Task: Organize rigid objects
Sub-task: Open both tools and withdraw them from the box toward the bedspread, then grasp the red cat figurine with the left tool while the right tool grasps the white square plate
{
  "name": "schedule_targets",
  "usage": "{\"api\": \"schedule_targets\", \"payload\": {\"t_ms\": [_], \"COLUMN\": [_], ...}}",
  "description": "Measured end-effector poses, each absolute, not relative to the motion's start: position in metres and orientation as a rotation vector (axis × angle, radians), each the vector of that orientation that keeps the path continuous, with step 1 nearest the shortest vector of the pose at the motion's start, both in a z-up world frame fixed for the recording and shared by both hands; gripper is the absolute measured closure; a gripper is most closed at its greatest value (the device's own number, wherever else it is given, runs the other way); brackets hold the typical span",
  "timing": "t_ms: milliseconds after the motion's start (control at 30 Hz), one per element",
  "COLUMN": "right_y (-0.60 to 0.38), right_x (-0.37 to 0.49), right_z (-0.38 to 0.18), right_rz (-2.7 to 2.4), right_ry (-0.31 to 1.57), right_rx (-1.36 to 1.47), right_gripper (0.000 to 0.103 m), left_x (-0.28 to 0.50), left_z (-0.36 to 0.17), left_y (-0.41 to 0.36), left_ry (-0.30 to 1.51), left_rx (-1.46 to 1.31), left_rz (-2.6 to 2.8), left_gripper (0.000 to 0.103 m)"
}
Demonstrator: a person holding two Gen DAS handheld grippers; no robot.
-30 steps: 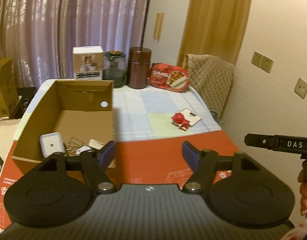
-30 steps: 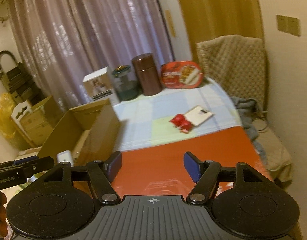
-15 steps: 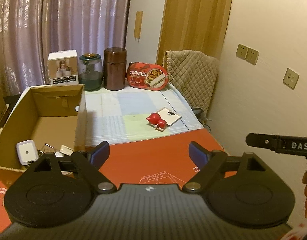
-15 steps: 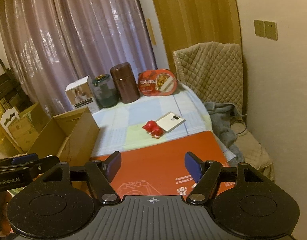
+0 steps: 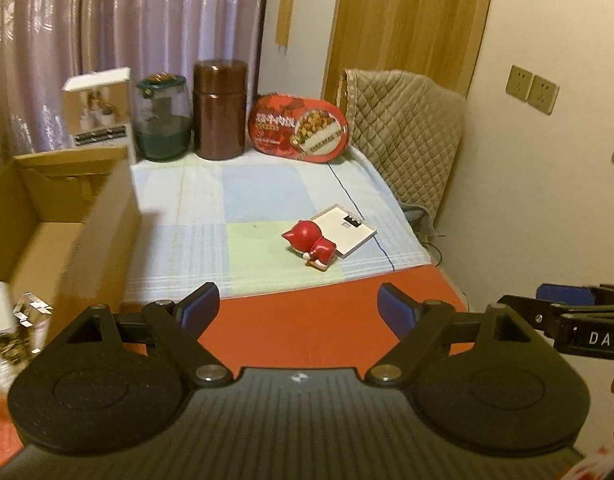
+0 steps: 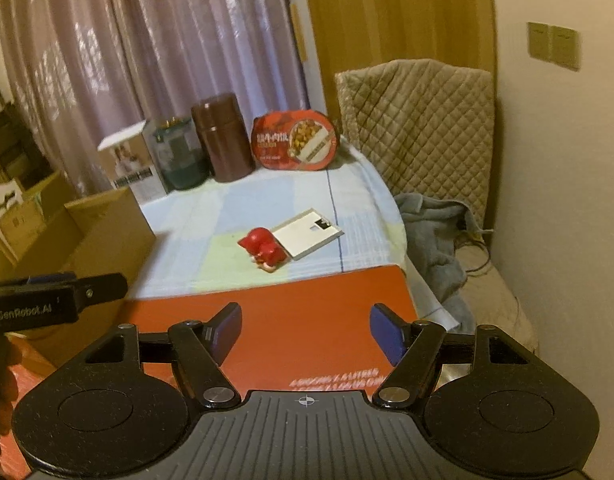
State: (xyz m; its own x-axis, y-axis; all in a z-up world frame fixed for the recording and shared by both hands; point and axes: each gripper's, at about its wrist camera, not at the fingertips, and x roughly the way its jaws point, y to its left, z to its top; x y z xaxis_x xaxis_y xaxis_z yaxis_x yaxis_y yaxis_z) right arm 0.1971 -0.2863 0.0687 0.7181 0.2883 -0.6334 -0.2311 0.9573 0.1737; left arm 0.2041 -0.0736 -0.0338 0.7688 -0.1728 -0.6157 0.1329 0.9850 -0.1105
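Box (image 5: 87,240) contents blur at the frame edge; both grippers' fingers (image 5: 197,308) (image 6: 385,334) spread, empty.

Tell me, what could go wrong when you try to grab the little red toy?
The red toy lies on its side, touching the white card. Closing the open right tool on it could drag or pinch the card too. The toy looks rounded, so it might slip out. The checked cloth beneath could also bunch up if the fingers scrape it.

A red figurine (image 5: 311,245) lies on its side, touching a flat white card (image 5: 343,233).
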Motion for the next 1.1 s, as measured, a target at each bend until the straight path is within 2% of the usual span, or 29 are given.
{"api": "schedule_targets", "payload": {"t_ms": [333, 600, 933, 1033, 1100], "right_y": [-0.298, -0.287, -0.276, -0.274, -0.275], "right_x": [0.289, 0.345, 0.383, 0.388, 0.391], "right_z": [0.011, -0.009, -0.029, -0.034, -0.038], "right_rz": [0.390, 0.479, 0.489, 0.481, 0.472], "right_ry": [0.764, 0.747, 0.773, 0.778, 0.786], "right_rx": [-0.001, -0.112, -0.135, -0.149, -0.148], "right_gripper": [0.035, 0.035, 0.035, 0.035, 0.035], "left_x": [0.293, 0.356, 0.409, 0.419, 0.423], "left_z": [-0.085, -0.103, -0.141, -0.148, -0.151], "left_y": [-0.098, -0.110, -0.125, -0.122, -0.122], "left_ry": [0.717, 0.750, 0.832, 0.842, 0.841], "left_rx": [0.133, 0.325, 0.399, 0.381, 0.380], "left_rz": [-0.307, -0.438, -0.504, -0.506, -0.516], "left_gripper": [0.020, 0.019, 0.018, 0.020, 0.025]}}
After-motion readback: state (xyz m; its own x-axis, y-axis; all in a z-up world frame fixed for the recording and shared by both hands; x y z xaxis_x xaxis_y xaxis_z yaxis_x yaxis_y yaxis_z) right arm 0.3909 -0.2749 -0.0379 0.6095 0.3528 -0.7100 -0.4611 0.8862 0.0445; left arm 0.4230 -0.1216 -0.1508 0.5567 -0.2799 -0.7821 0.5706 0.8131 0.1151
